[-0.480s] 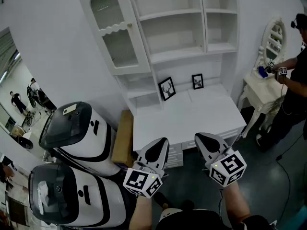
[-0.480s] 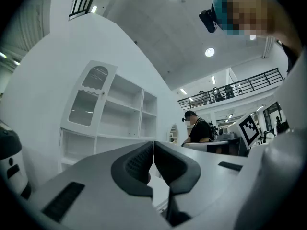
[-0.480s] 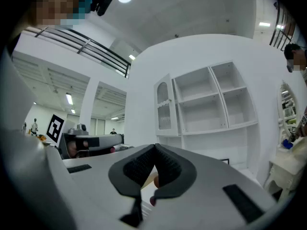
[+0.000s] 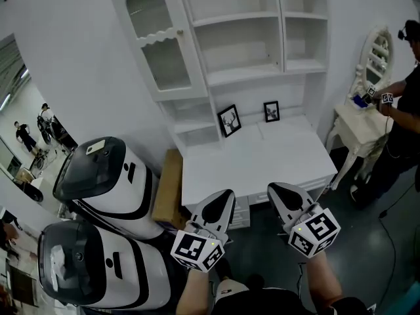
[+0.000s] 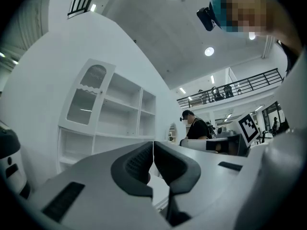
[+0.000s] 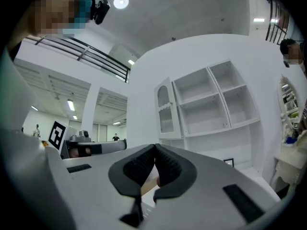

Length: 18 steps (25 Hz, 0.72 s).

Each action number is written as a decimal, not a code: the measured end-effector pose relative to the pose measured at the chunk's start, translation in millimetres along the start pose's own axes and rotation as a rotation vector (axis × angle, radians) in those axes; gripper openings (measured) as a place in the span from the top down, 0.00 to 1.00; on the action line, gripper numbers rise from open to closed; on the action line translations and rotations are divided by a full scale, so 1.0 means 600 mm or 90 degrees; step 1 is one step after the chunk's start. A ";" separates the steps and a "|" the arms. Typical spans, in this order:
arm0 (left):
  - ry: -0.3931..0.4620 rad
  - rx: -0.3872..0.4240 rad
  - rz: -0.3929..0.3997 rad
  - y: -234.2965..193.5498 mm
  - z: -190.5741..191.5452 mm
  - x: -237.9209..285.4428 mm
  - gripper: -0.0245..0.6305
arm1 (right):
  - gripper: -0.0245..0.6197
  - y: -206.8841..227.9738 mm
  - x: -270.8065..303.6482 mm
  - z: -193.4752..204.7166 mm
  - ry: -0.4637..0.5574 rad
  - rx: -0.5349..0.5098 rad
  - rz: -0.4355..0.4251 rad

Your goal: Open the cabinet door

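A white cabinet [image 4: 243, 51] with open shelves stands behind a white desk top [image 4: 262, 159]. Its arched glass door [image 4: 159, 41] is at the upper left with a small knob [image 4: 178, 33], and it looks angled outward from the shelves. The door also shows in the left gripper view [image 5: 88, 99] and the right gripper view [image 6: 165, 109]. My left gripper [image 4: 226, 194] [image 5: 153, 145] hangs in front of the desk's near edge, shut and empty. My right gripper [image 4: 274, 189] [image 6: 155, 147] is beside it, also shut on nothing. Both are far below the door.
Two large white-and-black machines [image 4: 108, 179] [image 4: 92, 268] stand at the left, with a cardboard box [image 4: 169, 189] against the desk. Two framed pictures [image 4: 228, 121] [image 4: 271, 111] lean at the desk's back. A person [image 4: 400, 110] works at a white vanity [image 4: 357, 126] on the right.
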<state>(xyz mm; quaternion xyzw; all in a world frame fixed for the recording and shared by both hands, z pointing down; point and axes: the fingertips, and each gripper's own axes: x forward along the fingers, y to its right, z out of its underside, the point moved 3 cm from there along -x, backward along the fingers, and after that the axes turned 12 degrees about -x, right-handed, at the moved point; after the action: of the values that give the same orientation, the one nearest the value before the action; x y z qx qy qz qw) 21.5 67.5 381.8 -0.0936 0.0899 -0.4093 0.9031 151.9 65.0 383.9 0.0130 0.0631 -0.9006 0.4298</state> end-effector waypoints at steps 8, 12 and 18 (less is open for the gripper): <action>-0.010 -0.007 -0.001 -0.034 0.010 0.011 0.92 | 0.93 -0.006 0.032 0.037 -0.024 0.015 -0.012; -0.015 -0.014 0.001 -0.069 0.013 0.027 0.92 | 0.93 0.003 0.066 0.053 -0.034 0.019 -0.009; -0.014 -0.021 0.009 -0.149 -0.009 0.070 0.92 | 0.93 0.039 0.153 0.046 -0.037 0.006 0.005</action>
<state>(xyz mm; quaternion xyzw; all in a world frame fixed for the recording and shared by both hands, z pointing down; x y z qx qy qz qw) -17.1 -22.9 394.5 -0.1125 0.0871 -0.4004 0.9052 112.7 -24.0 401.6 -0.0109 0.0461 -0.8992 0.4351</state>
